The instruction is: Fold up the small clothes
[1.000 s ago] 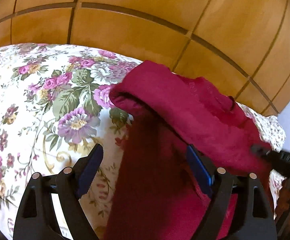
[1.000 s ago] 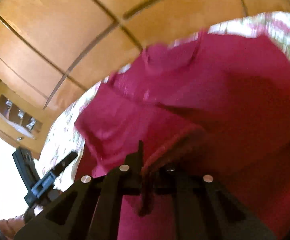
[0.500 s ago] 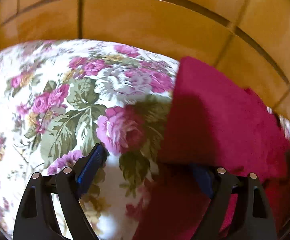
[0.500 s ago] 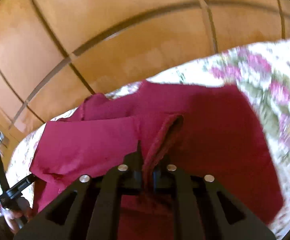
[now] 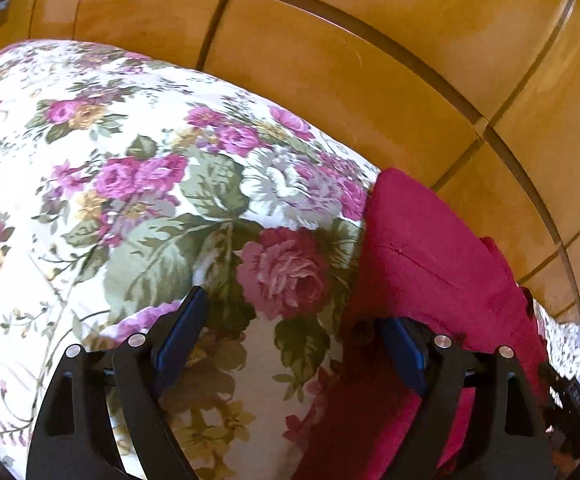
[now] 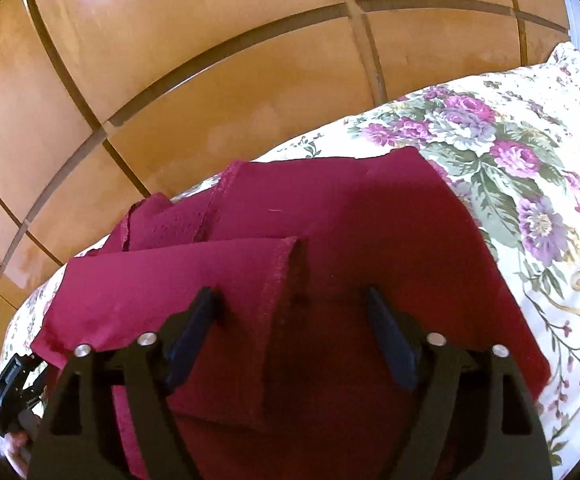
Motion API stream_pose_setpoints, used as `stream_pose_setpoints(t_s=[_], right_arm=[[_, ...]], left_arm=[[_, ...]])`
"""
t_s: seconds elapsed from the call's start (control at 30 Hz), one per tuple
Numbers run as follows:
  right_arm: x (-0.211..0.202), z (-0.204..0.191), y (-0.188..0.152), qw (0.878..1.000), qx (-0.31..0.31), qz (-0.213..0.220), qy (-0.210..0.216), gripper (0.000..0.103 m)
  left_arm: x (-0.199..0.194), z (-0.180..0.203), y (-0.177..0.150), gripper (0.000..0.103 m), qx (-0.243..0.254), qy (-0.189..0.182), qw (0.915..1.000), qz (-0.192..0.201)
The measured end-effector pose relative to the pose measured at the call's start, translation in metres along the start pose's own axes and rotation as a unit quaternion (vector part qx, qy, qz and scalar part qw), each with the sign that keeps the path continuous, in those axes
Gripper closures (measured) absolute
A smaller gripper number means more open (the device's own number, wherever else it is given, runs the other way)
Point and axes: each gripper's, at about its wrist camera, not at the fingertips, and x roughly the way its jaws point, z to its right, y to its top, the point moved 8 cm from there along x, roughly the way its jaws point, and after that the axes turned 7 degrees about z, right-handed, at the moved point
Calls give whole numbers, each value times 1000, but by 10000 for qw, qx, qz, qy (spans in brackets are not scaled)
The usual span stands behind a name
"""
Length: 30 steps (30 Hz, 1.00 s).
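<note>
1. Right gripper (image 6: 291, 300), nearest in its own view: jaws spreading at this moment, pads clear of cloth on both sides. Hemmed edge of the red garment (image 6: 329, 240) lying between the jaws but not pinched. Released.

2. Left gripper (image 5: 295, 320): jaws wide, nothing pinched. Left pad over bare floral bedspread (image 5: 130, 184); right pad (image 5: 403, 350) at the garment's near edge (image 5: 429, 256), contact impossible to confirm. Judged empty.

3. Red garment: flat on the bedspread in 2 visible layers, a folded flap with stitched hem across the left half in the right wrist view. Directly beneath and ahead of the right gripper; off to the right of the left gripper's centre line.

4. Governing relation: hem and fold line running roughly away from the right gripper, nearly along its pointing direction, so the garment's long axis extends forward toward the headboard. Right hand clearly the nearer to the cloth; left hand mostly beside it, over bedspread.

5. Judgement: fold just laid, next grasp likely at a near corner or edge. Risk: a loose top flap dragging if lifted by 1 layer only.

6. Farthest: wooden panelled headboard (image 6: 210, 80) behind the bed; other gripper partly visible at frame edges.
</note>
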Motion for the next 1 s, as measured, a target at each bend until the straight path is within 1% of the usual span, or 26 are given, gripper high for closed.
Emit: stream_pose_setpoints(t_s=[0.03, 0.07, 0.1, 0.13, 0.17, 0.23, 0.3, 0.37, 0.4, 0.43, 0.47, 0.5, 0.53, 0.57, 0.6, 0.67, 0.73, 0.83, 0.9, 1.0], right_arm=[[-2, -2, -1, 10000, -64, -12, -5, 24], [-3, -5, -3, 9999, -152, -24, 55, 30], [-3, -10, -5, 9996, -231, -82, 164, 59], [-2, -14, -6, 9991, -280, -183, 262, 81], [-2, -18, -7, 9987, -282, -250, 352, 82], [-6, -24, -6, 9983, -313, -188, 445, 84], [-7, -27, -7, 9982, -413, -196, 392, 84], [-4, -26, -10, 9983, -502, -220, 218, 75], [-2, -23, -12, 9984, -508, -228, 81, 58], [-1, -20, -14, 9986, -474, -231, 18, 52], [-2, -18, -15, 9989, -418, -226, 49, 51], [-2, -18, -14, 9990, -393, -224, 51, 43], [-3, -16, -13, 9991, -382, -204, 6, 24], [-7, -15, -12, 9991, -395, -126, -94, 16], [-9, -15, -11, 9990, -419, -69, -153, 10], [-12, -15, -12, 9984, -487, -79, -264, 8], [-13, -14, -13, 9981, -526, -84, -320, 6], [-17, -12, -15, 9981, -487, -90, -360, 3], [-20, -10, -15, 9983, -440, -101, -367, 3], [-26, -7, -16, 9985, -369, -128, -379, 2]], left_arm=[[-2, -3, 0, 19, -55, 31, 10000, 32], [-4, -5, 0, 19, -99, 50, 9999, 59], [-5, -6, 0, 19, -132, 48, 9999, 65], [-5, -7, 1, 19, -146, 38, 9999, 74], [-6, -7, 1, 19, -154, 38, 9998, 87], [-7, -7, 1, 19, -156, 61, 9998, 94], [-5, -7, 1, 20, -129, 123, 9998, 92], [-3, -6, -1, 21, -19, 262, 9996, 69], [-2, -6, -2, 21, 66, 355, 9993, 48], [-1, -4, -2, 21, 140, 430, 9990, 23], [1, -3, -3, 21, 199, 479, 9987, -9], [2, -2, -3, 21, 236, 492, 9985, -35], [2, -2, -3, 21, 235, 474, 9986, -35], [1, -3, -3, 20, 216, 439, 9988, -31], [0, -3, -2, 18, 185, 390, 9991, -28], [-4, -5, -3, 17, 127, 309, 9994, -25], [-12, -7, -6, 12, 101, 312, 9995, -26], [-27, -9, -16, 12, 91, 216, 9997, -103], [-37, -6, -21, 12, 129, 97, 9998, -147], [-59, 2, -32, 12, 251, -204, 9994, -153]])
